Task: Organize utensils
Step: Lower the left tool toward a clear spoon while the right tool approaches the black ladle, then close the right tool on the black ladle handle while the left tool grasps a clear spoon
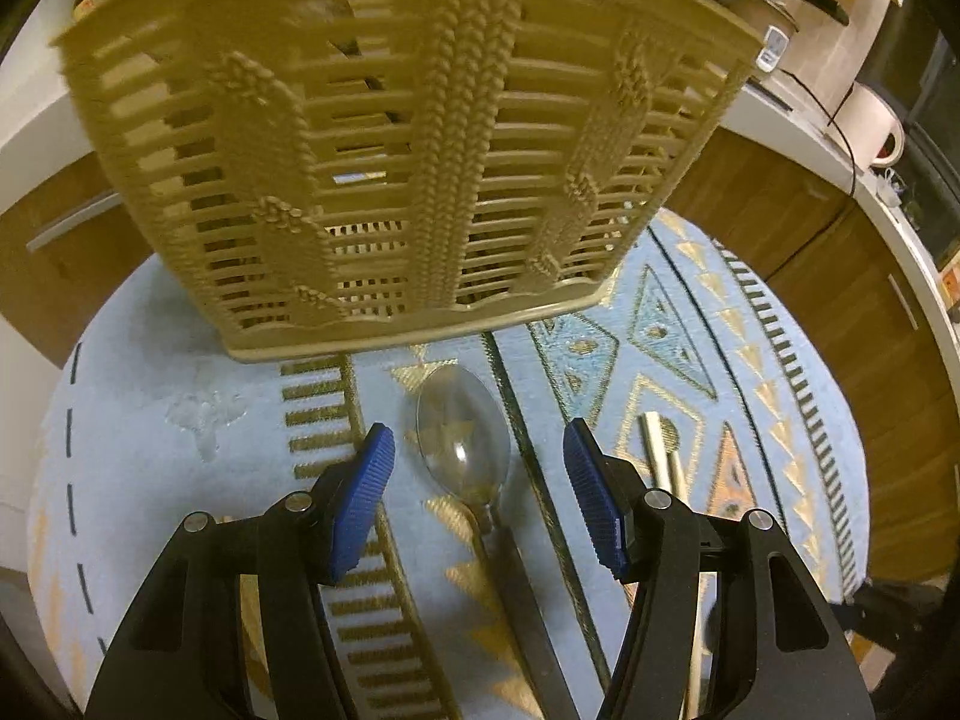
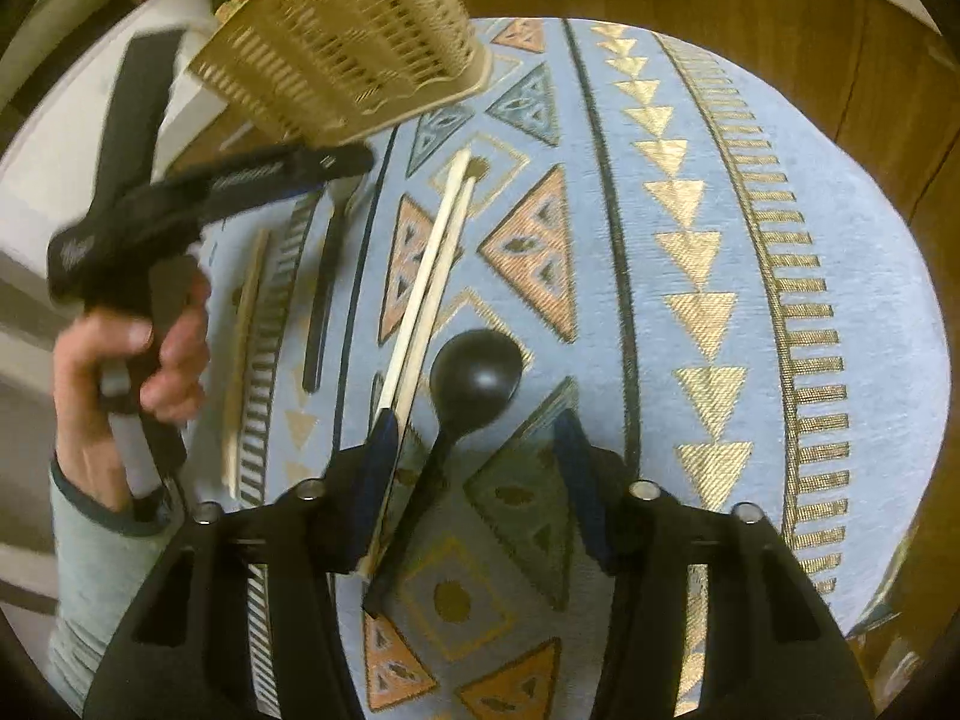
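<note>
Down on a round table (image 2: 870,276) under a pale blue cloth woven with gold and orange triangles, the utensils lie in a loose row. Seen from the left wrist, the left gripper (image 1: 479,450) hangs over a metal spoon (image 1: 463,441), its blue pads (image 1: 363,498) spread to either side of the bowl and clear of it, so nothing is gripped. A tan slotted plastic utensil basket (image 1: 384,138) stands just beyond the spoon, and the tips of a pair of chopsticks (image 1: 654,450) lie to the spoon's right. From the right wrist view, the right gripper (image 2: 474,426) straddles the handle of a black ladle-like spoon (image 2: 477,375); its jaws stand apart with the handle between them, untouched as far as can be seen. Pale wooden chopsticks (image 2: 432,276) lie just beside that spoon, running under the left-hand pad. A hand (image 2: 120,372) in a grey sleeve holds the other gripper's handle.
</note>
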`<action>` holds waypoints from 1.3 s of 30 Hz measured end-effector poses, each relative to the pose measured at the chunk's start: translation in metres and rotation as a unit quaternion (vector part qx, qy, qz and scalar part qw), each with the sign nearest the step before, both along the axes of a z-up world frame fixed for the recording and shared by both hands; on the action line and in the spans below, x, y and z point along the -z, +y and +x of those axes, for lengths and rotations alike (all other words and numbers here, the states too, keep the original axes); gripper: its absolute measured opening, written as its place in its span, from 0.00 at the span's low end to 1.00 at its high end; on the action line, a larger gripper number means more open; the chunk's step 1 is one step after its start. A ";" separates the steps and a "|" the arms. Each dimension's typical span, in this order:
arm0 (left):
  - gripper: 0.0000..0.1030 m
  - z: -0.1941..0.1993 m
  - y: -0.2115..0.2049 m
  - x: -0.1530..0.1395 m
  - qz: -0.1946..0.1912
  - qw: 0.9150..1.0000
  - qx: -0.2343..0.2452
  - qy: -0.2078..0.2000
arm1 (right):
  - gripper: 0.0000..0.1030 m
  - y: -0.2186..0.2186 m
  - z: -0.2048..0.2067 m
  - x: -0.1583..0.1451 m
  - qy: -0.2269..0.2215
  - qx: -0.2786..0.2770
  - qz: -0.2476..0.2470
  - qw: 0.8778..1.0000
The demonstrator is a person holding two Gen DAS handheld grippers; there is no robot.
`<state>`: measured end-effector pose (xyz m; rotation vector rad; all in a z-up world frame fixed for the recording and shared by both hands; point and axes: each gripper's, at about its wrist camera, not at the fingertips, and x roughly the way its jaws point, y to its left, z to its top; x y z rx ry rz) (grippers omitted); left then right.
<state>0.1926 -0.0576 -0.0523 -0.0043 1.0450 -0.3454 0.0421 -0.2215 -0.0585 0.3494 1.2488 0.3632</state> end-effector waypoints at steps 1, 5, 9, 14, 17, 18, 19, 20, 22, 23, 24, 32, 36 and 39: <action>0.56 0.002 0.000 0.001 0.001 1.000 0.000 0.001 | 0.38 0.005 -0.001 0.000 0.002 -0.007 -0.007 1.000; 0.55 0.007 -0.001 0.002 0.007 1.000 -0.002 -0.003 | 0.33 0.021 -0.003 -0.002 -0.005 -0.027 -0.039 0.999; 0.54 0.009 -0.013 0.001 0.036 0.999 0.004 -0.011 | 0.33 0.034 -0.001 -0.004 -0.019 -0.038 -0.072 0.996; 0.52 0.006 -0.033 0.002 0.086 0.996 0.012 -0.033 | 0.20 0.044 0.001 -0.005 -0.040 -0.057 -0.117 0.991; 0.33 0.003 -0.039 -0.001 0.089 0.995 0.019 -0.039 | 0.14 0.040 0.003 -0.004 -0.041 -0.067 -0.115 0.990; 0.30 0.003 -0.042 -0.001 0.092 0.995 0.021 -0.042 | 0.13 0.037 0.003 -0.004 -0.042 -0.070 -0.114 0.990; 0.30 0.003 -0.042 -0.002 0.090 0.995 0.023 -0.041 | 0.11 0.036 0.002 -0.004 -0.043 -0.074 -0.114 0.990; 0.30 0.002 -0.042 -0.003 0.088 0.995 0.025 -0.041 | 0.10 0.034 0.002 -0.004 -0.044 -0.077 -0.114 0.990; 0.30 0.001 -0.043 -0.006 0.079 0.996 0.028 -0.039 | 0.08 0.029 0.002 -0.005 -0.045 -0.079 -0.111 0.990; 0.30 -0.003 -0.037 -0.007 0.073 0.996 0.029 -0.038 | 0.07 0.025 0.001 -0.005 -0.044 -0.080 -0.107 0.990; 0.30 -0.007 -0.031 -0.008 0.064 0.997 0.030 -0.036 | 0.07 0.024 0.002 -0.004 -0.043 -0.080 -0.104 0.990; 0.30 -0.044 0.010 -0.019 0.021 0.998 0.038 -0.041 | 0.04 0.020 0.006 -0.007 -0.050 -0.071 -0.090 0.992; 0.30 -0.055 0.015 -0.028 0.017 0.997 0.037 -0.058 | 0.04 0.022 -0.001 -0.024 -0.124 -0.051 -0.191 0.972; 0.30 -0.057 0.015 -0.032 0.018 0.997 0.038 -0.065 | 0.04 0.022 0.004 -0.027 -0.129 -0.060 -0.181 0.973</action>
